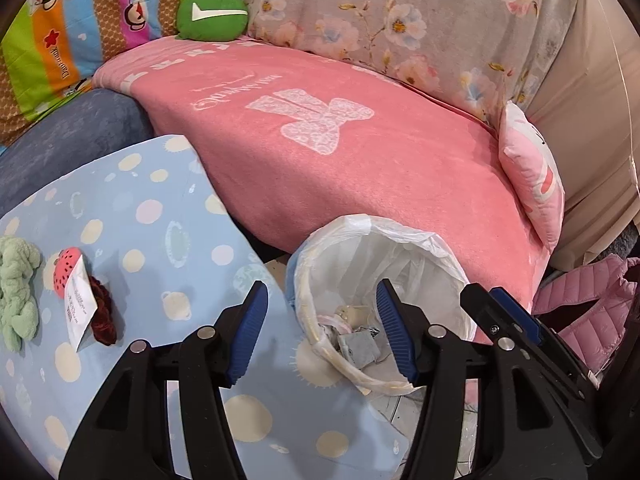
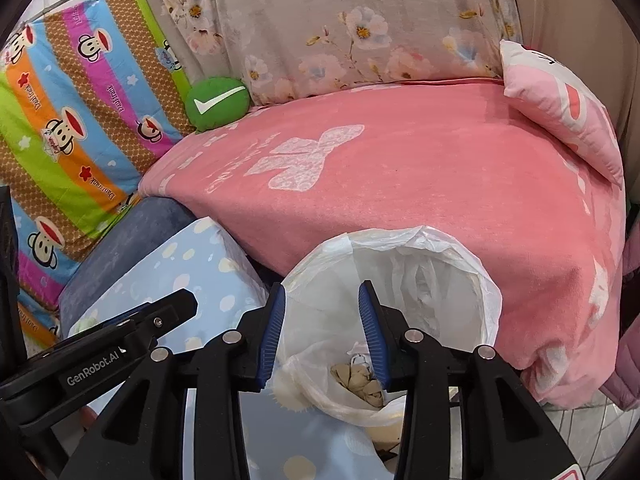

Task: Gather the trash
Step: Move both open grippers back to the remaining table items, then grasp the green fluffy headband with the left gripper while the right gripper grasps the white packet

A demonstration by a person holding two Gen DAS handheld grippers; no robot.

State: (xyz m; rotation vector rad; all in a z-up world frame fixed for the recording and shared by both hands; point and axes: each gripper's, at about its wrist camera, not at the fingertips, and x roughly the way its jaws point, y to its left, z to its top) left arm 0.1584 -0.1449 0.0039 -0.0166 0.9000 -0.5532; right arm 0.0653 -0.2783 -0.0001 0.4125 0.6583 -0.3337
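The trash bin (image 1: 384, 312), a round pail lined with a thin white plastic bag (image 2: 420, 264) folded over its rim, stands on the floor, wedged between the pink-blanketed sofa seat (image 1: 360, 168) and the corner of the blue polka-dot table (image 1: 132, 216); its mouth opens upward, tipped slightly toward the cameras in both views. It looks pale and crinkled, the liner bunched in loose folds at the far rim. The left wrist view shows grey crumpled scraps (image 1: 358, 346) and small wrappers at the bottom, while the right wrist view shows a beige crumpled wad (image 2: 358, 380) there instead. Only the left view takes in the tabletop, where a white paper slip (image 1: 80, 304) lies over a dark red scrunchie (image 1: 105, 312) and a strawberry-shaped toy (image 1: 66, 270), with a mint-green fuzzy cloth (image 1: 16, 292) beside them, and a pink quilted jacket (image 1: 588, 312) at the right edge. The left gripper (image 1: 320, 332) hangs over the bin's near rim with its jaws spread and nothing between them. The right gripper (image 2: 322, 334) hovers above the bin's mouth, jaws likewise apart and empty. Behind, a green cushion (image 2: 218, 102) with a white tick sits against a floral cover (image 2: 360, 20), and a pink pillow (image 2: 560, 108) rests at the sofa's right end.
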